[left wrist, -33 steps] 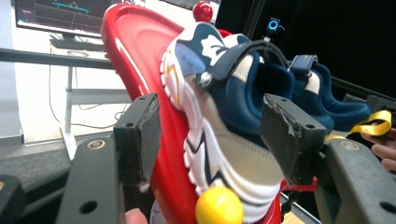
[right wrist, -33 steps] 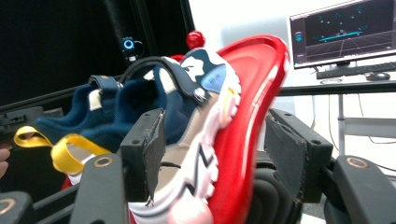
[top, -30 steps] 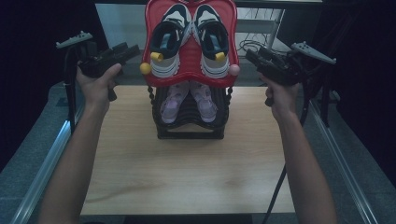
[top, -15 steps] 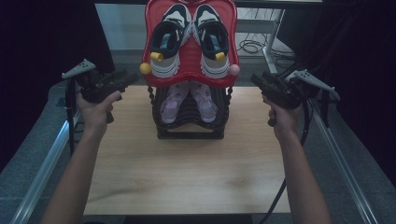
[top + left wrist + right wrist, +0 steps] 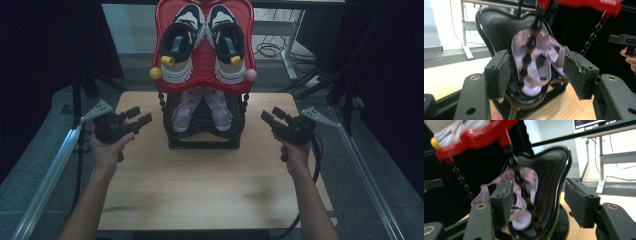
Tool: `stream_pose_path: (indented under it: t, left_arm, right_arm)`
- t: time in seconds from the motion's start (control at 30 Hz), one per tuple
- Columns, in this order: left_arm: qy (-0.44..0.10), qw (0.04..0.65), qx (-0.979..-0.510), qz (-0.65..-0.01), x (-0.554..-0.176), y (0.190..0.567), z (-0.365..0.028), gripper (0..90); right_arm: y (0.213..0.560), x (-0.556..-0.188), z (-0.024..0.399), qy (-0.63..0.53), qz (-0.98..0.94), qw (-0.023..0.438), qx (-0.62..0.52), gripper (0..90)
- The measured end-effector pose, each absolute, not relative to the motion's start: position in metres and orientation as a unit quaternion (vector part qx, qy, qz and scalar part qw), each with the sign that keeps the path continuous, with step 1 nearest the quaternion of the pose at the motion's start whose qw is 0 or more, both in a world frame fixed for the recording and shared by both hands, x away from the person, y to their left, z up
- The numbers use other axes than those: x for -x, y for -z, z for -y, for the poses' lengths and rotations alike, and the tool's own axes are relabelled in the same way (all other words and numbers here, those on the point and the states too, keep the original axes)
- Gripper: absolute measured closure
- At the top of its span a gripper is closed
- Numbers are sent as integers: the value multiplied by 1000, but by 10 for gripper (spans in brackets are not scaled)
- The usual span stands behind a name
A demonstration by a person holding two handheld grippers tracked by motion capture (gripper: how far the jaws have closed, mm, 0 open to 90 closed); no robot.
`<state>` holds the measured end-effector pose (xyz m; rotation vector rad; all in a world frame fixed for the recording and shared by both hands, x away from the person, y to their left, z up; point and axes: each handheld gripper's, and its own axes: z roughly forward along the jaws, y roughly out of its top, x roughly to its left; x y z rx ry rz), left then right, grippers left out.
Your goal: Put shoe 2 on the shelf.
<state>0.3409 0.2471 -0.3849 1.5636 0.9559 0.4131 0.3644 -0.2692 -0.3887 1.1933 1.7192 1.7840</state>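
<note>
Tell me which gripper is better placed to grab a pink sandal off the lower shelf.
Probably the left gripper: its open jaws frame the pink sandals head-on. The right gripper, also open, sits level opposite, but its own view shows them off-centre, behind its left jaw.

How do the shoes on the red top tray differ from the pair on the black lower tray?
The sneakers are closed and bulky, white with dark navy; the pink sandals are open and strappy, pale pink. The sneakers sit on the red tray, fully in sight from above; the pink sandals lie on the black tray beneath it, half hidden by the tray above. Both are pairs set side by side on the same rack.
</note>
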Motion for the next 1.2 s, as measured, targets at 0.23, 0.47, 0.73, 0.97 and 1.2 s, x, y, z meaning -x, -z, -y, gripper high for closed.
stream_pose_path:
  t: [0.23,0.47,0.73,0.97,1.2]
  left_arm:
    - [-156,582,-676,-424,-328,419,-242,379]
    - [-133,570,-676,-448,-317,451,-241,384]
    - [-110,557,-664,-486,-308,484,-248,387]
    - [-111,533,-683,-486,-302,494,-244,385]
    - [-109,536,-682,-486,-300,496,-247,379]
  right_arm:
    - [420,-352,266,-632,-616,176,-435,407]
    - [453,-335,263,-629,-616,154,-448,409]
    - [489,-321,259,-608,-638,125,-455,438]
    - [505,-319,257,-589,-652,121,-462,438]
    - [505,-319,258,-592,-648,124,-463,433]
